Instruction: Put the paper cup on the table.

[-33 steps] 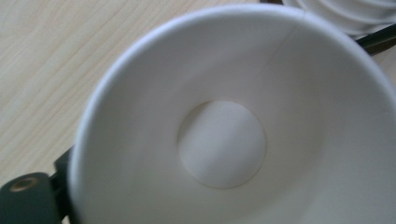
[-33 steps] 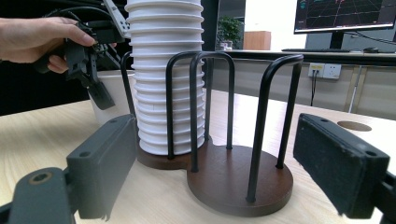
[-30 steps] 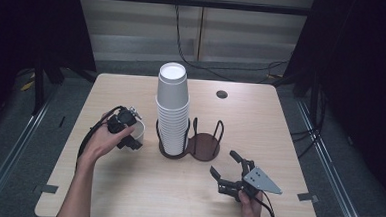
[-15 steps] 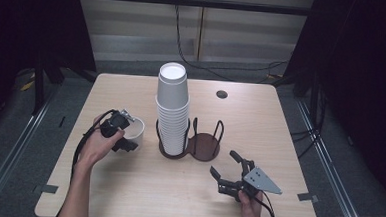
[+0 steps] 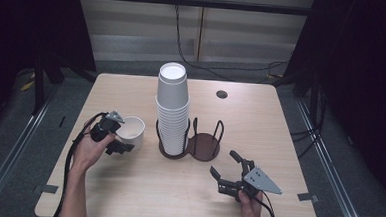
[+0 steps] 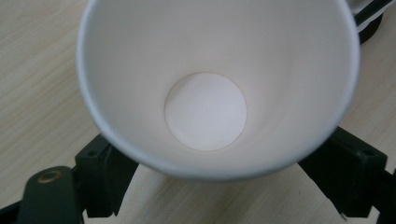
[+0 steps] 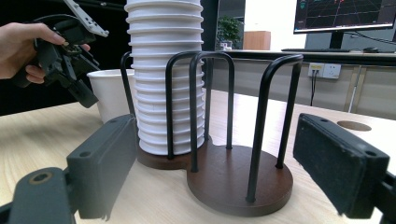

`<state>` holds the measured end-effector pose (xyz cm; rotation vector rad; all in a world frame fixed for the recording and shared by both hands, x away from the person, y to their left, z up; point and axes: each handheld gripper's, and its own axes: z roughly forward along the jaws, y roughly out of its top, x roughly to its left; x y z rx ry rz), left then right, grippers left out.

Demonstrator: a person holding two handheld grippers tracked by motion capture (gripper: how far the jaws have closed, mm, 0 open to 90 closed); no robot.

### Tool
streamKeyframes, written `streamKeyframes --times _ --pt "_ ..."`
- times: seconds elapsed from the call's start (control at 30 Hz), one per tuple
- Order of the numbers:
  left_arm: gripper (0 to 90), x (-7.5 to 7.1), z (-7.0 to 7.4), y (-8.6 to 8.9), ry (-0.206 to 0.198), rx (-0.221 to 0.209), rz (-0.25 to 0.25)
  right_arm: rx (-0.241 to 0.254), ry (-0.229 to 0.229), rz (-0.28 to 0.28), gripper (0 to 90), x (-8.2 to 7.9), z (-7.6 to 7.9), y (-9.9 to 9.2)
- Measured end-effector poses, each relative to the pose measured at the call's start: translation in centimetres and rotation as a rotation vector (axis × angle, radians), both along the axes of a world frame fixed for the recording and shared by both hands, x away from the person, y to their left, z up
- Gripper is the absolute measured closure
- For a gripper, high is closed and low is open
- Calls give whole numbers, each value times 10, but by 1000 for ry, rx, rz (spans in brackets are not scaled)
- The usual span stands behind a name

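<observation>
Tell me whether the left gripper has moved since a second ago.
Yes. The left gripper, jaws just closing on the single cup, has drawn leftward away from the cup stack.

A lab or office: behind the right gripper [image 7: 224,186] stand a monitor [image 7: 344,15], desk [image 7: 299,55] and wall sockets [image 7: 324,70].

The left gripper [image 5: 123,141], held by the left hand [image 5: 89,150] at eight o'clock, has just been closing with a cup between its jaws, while the right gripper [image 5: 226,167] at five o'clock gapes wide.
</observation>
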<state>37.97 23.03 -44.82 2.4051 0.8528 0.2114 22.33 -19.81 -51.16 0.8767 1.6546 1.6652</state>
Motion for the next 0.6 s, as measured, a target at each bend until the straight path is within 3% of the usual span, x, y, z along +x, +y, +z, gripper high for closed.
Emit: streamKeyframes --times 0.27,0.53,0.6 --pt "160 -13 7 7 -64 -55 42 0 0 0 131 0 0 0" --pt "161 -22 8 13 -117 -173 104 0 0 0 131 0 0 0" --pt "161 -26 8 16 -149 -199 132 0 0 0 131 0 0 0"
